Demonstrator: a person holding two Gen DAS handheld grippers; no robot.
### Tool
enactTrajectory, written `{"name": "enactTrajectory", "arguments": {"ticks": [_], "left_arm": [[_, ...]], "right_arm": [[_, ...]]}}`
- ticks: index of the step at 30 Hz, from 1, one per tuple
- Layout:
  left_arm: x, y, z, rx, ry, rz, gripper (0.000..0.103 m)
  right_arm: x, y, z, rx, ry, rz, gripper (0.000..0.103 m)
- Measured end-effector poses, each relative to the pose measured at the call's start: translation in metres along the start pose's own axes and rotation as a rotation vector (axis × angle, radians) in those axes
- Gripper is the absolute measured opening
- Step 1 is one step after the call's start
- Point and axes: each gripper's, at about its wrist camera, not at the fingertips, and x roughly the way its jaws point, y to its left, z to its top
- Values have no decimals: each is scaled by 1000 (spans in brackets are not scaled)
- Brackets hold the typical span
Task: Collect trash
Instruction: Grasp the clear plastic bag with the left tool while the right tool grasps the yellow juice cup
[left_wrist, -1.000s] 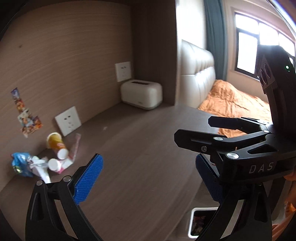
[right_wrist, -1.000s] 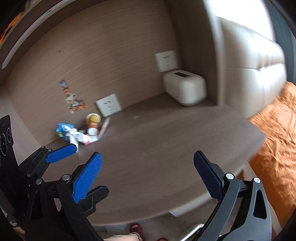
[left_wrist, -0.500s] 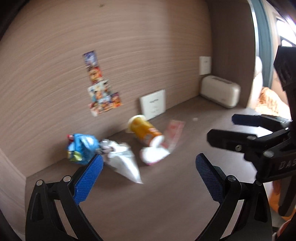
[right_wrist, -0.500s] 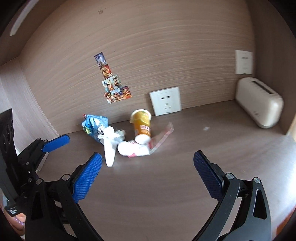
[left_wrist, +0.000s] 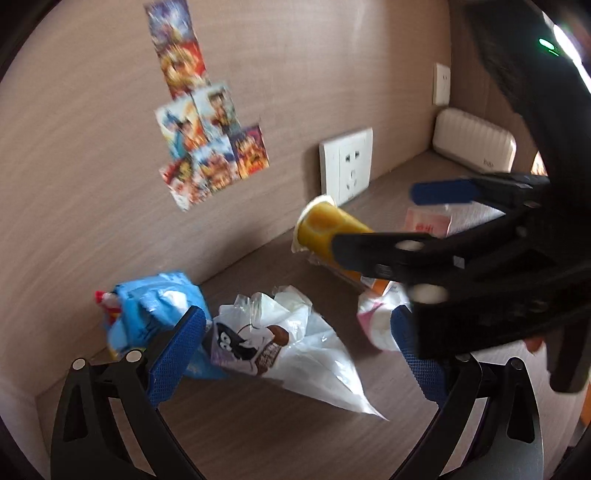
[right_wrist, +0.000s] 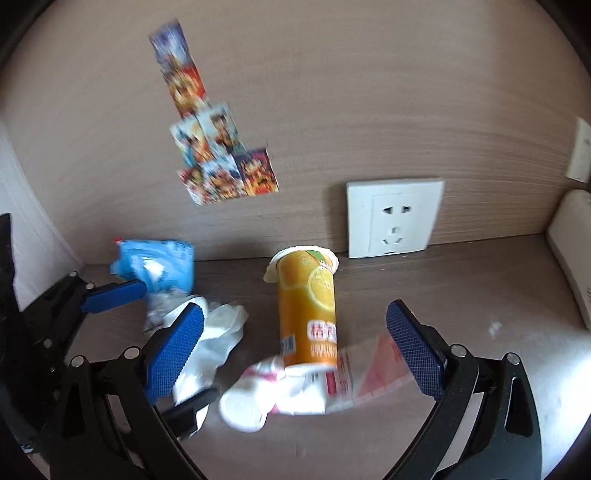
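Note:
A pile of trash lies on the wooden desk by the wall. An orange drink cup (right_wrist: 308, 310) lies on its side, also in the left wrist view (left_wrist: 325, 232). A white and pink cup (right_wrist: 273, 395) and a pink wrapper (right_wrist: 369, 373) lie in front of it. A clear plastic bag (left_wrist: 291, 343) and a blue snack bag (left_wrist: 151, 314) lie to the left. My left gripper (left_wrist: 295, 354) is open just above the plastic bag. My right gripper (right_wrist: 295, 354) is open around the near end of the orange cup.
A white wall socket (right_wrist: 393, 216) and several picture stickers (right_wrist: 214, 140) are on the wooden wall behind the trash. A cream toaster (left_wrist: 474, 142) stands at the far right of the desk. The right gripper's body crosses the left wrist view (left_wrist: 498, 258).
Both grippers have moved left and in close to the trash pile, which now fills both views. Both stay open.

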Motion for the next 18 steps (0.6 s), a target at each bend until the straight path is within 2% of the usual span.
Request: {"name": "enactTrajectory", "arguments": {"ticks": [2, 3, 5, 8, 9, 10, 13, 18], "left_arm": [[8, 6, -1, -10, 23, -34, 94], [11, 9, -2, -19, 33, -49, 85], [19, 15, -3, -30, 49, -52, 79], [27, 18, -2, -9, 52, -41, 68], [28, 19, -1, -1, 53, -34, 58], [31, 20, -1, 9, 57, -19, 54], [30, 19, -2, 19, 43, 24, 41], [-11, 19, -1, -30, -23, 29, 40]], "right_arm": [[16, -1, 5, -6, 28, -1, 99], [24, -1, 7, -11, 43, -5, 99], [36, -2, 8, -20, 70, -16, 92], [55, -3, 7, -29, 140, -35, 69], [60, -4, 6, -29, 157, -42, 55], [62, -4, 3, -35, 157, -54, 46], [53, -5, -1, -29, 132, -50, 45], [2, -10, -5, 4, 36, -52, 45]]}}
